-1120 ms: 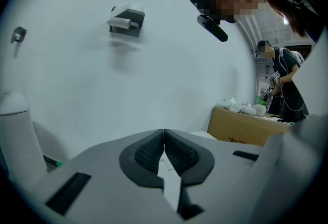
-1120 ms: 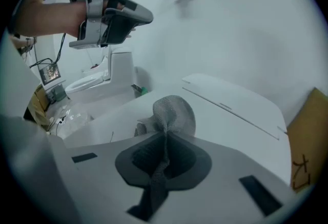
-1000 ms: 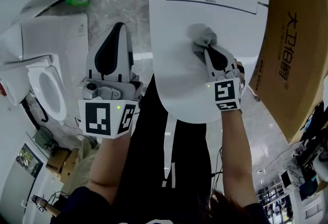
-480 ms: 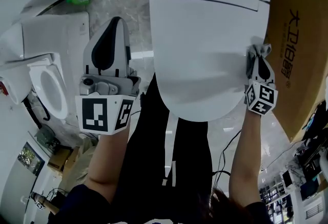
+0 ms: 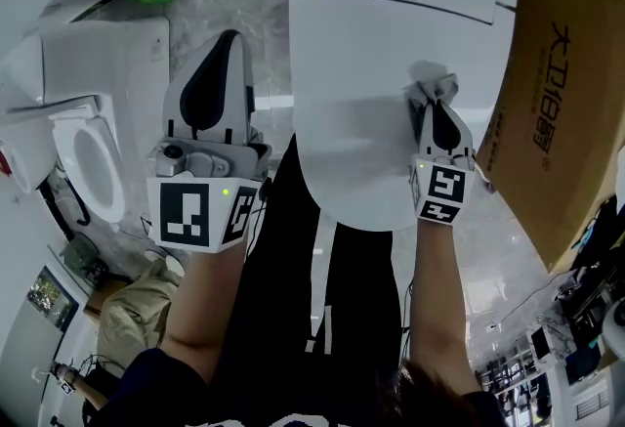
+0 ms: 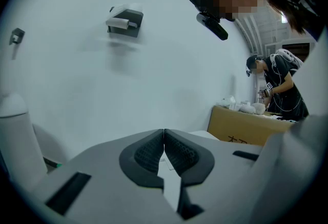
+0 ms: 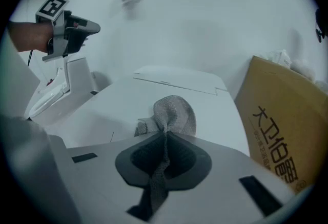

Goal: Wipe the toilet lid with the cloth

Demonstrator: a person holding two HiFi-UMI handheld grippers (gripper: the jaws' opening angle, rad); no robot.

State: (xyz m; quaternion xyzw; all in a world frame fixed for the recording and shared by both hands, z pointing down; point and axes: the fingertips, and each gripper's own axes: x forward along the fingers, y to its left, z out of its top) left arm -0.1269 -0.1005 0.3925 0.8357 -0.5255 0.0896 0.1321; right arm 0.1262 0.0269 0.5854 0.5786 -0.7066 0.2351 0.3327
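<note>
The white toilet lid (image 5: 381,73) lies shut in the upper middle of the head view, and it also fills the middle of the right gripper view as the lid (image 7: 128,110). A grey cloth (image 5: 430,88) rests bunched on the lid's right part. My right gripper (image 5: 437,112) is shut on the cloth (image 7: 171,113), which is pinched between its jaws and hangs down behind them. My left gripper (image 5: 223,49) is shut on nothing and held left of the toilet, off the lid. In its own view the left gripper (image 6: 164,143) points at a white wall.
A brown cardboard box (image 5: 562,93) stands close to the lid's right side. A second toilet with an open seat (image 5: 88,161) is at the left. A wall fixture (image 6: 124,20) hangs on the white wall. Another person (image 6: 279,87) stands beyond the box.
My right gripper and the cloth swept from mid-lid to its right edge, then came partway back left. The left gripper has barely moved.
</note>
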